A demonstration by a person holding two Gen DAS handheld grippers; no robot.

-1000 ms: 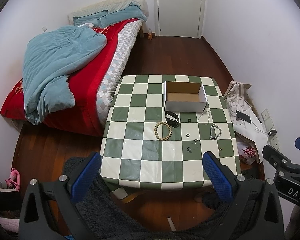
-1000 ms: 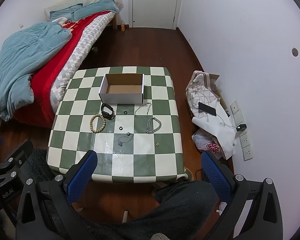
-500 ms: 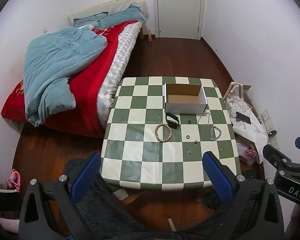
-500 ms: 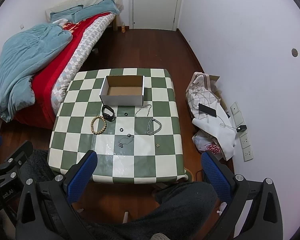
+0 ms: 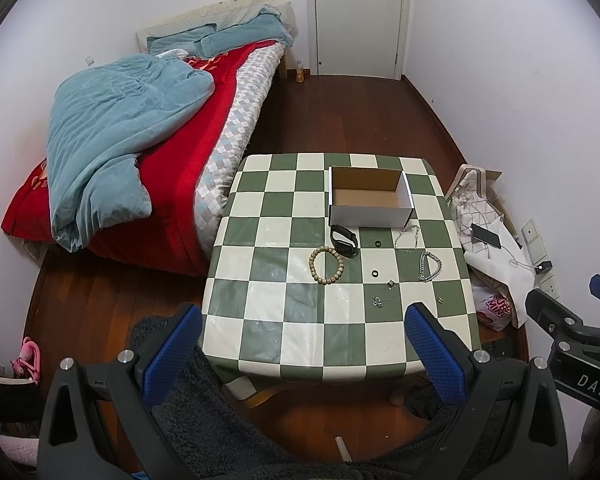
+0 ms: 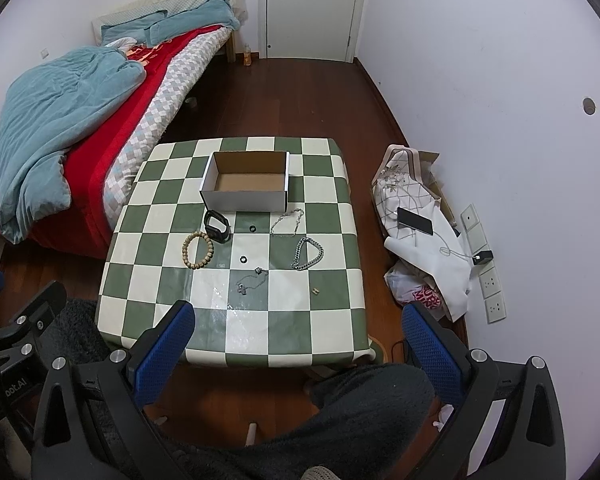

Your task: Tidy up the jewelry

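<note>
Left to right across the scene. A bed (image 5: 148,128) with a teal blanket (image 5: 112,120) is lying beside the left edge of a green-and-white checkered table (image 5: 284,280). The left gripper (image 5: 304,350) is hovering above the table's near edge with its blue pads spread wide and gripping nothing; the right gripper (image 6: 298,346) is hovering likewise, jaws wide apart and empty, and is showing at the right margin of the left wrist view.

On the table, a wooden bead bracelet (image 5: 326,265) is lying leftmost among the jewelry, just beside a black band (image 5: 343,240) that is resting near the front wall of an open cardboard box (image 5: 370,210). Right of these, two small black rings (image 5: 377,243) (image 5: 375,273) are lying apart on the cloth. Nearer the front, a thin chain with pendant (image 6: 252,279) is lying loose. Further right, a fine silver necklace (image 6: 287,221) is resting close to the box, a heavy silver chain bracelet (image 6: 308,254) is lying below it, and a tiny earring (image 6: 315,291) is sitting alone. Right of the table, a phone (image 6: 415,221) is resting on white bags (image 6: 428,248) against the wall.
</note>
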